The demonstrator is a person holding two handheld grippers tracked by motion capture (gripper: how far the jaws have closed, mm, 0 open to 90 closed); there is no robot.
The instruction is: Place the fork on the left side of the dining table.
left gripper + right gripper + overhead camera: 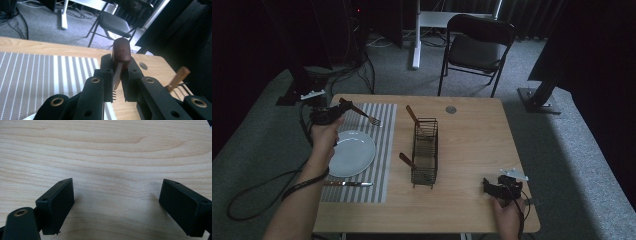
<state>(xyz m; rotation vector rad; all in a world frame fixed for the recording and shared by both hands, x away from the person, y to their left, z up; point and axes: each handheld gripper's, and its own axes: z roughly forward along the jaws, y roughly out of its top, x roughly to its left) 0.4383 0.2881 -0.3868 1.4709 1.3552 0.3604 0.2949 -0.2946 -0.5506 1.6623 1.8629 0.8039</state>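
We hold the wooden-handled steel fork [360, 112] clamped in our left gripper [117, 82] above the far striped placemat [382, 150]. We lower it flat left of the white plate [352, 153]; our right gripper [116, 205] rests wide, empty.

The left gripper [332, 113] is raised at the far left, jaws clamped tight, the forearm stretching forward from the bottom edge. The right gripper [501, 189] sits low at the near right, jaws spread wide.
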